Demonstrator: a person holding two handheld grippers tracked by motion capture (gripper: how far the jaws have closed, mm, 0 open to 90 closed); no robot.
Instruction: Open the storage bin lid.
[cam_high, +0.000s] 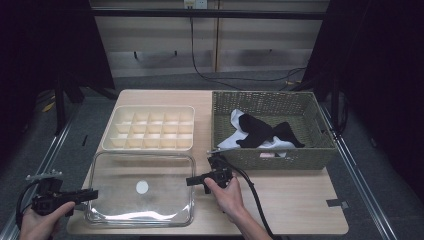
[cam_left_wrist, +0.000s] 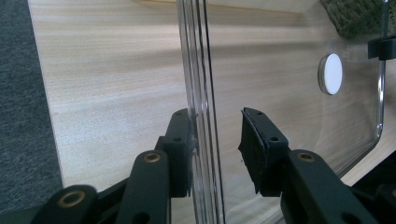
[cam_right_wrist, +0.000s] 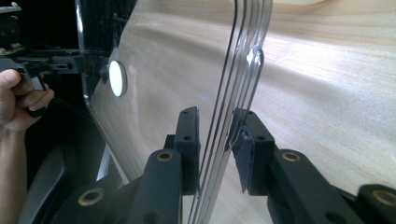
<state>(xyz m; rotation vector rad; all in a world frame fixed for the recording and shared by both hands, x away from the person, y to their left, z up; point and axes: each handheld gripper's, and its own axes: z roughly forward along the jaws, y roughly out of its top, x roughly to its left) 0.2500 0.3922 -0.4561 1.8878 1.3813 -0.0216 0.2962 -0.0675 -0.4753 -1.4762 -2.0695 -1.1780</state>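
A clear plastic lid (cam_high: 165, 167) with a white round disc (cam_high: 142, 187) at its middle lies low over the front of the wooden table (cam_high: 290, 200). My left gripper (cam_high: 94, 194) is at the lid's left edge. In the left gripper view the rim (cam_left_wrist: 198, 70) stands between the jaws of my left gripper (cam_left_wrist: 215, 140), against one pad and with a clear gap to the other. My right gripper (cam_high: 190, 181) is at the lid's right edge. In the right gripper view the rim (cam_right_wrist: 243, 56) runs between the jaws of my right gripper (cam_right_wrist: 215, 140), touching one pad only.
A cream divided tray (cam_high: 150, 107) sits just behind the lid. To the right stands a wicker basket (cam_high: 280, 157) with black and white cloth (cam_high: 265, 131) inside. The table's front edge is close under both hands. Dark floor surrounds the table.
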